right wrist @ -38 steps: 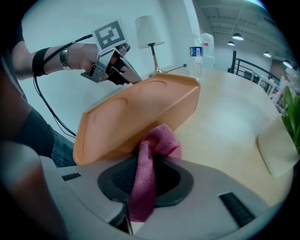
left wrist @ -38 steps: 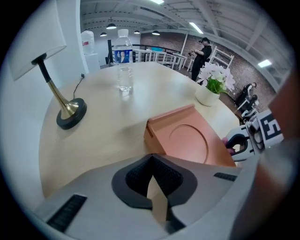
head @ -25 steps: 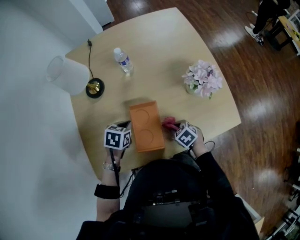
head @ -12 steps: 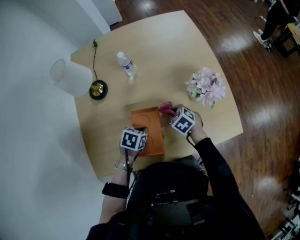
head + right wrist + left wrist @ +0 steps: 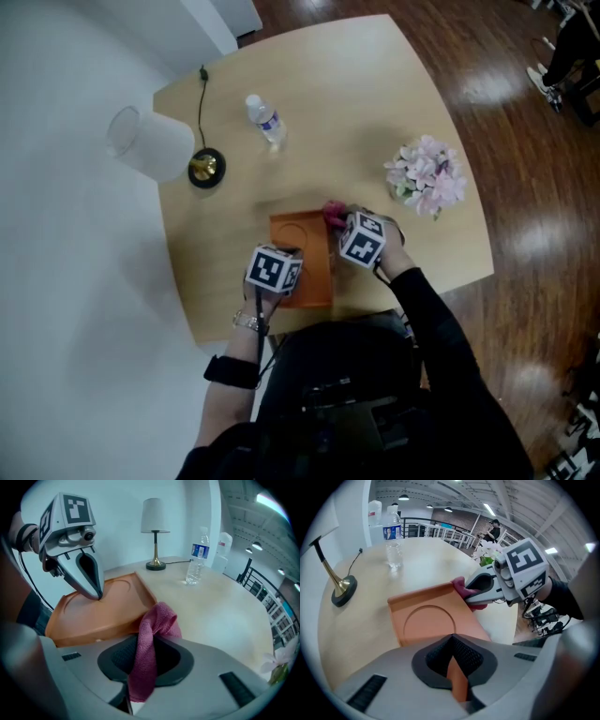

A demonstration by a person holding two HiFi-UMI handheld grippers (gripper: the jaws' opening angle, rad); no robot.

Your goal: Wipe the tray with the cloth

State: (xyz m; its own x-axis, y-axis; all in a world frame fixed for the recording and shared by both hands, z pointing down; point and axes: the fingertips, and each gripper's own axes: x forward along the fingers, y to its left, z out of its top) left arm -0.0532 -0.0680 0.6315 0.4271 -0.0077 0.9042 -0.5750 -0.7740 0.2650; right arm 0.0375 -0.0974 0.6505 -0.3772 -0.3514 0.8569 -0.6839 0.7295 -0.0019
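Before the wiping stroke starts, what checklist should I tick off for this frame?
1. The right gripper clamps the cloth: ok.
2. The left gripper is shut on the near edge of the tray: ok.
3. The tray lies flat on the table: cannot tell.
4. The cloth is on the tray's floor: not ok, it is at the far right corner.
5. The water bottle and flowers are clear of the tray: ok.

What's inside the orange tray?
Only a round dent shows; no objects lie in the tray. The left tool pinches its near edge and hides that part. The pink cloth, held by the right tool, sits at a far corner.
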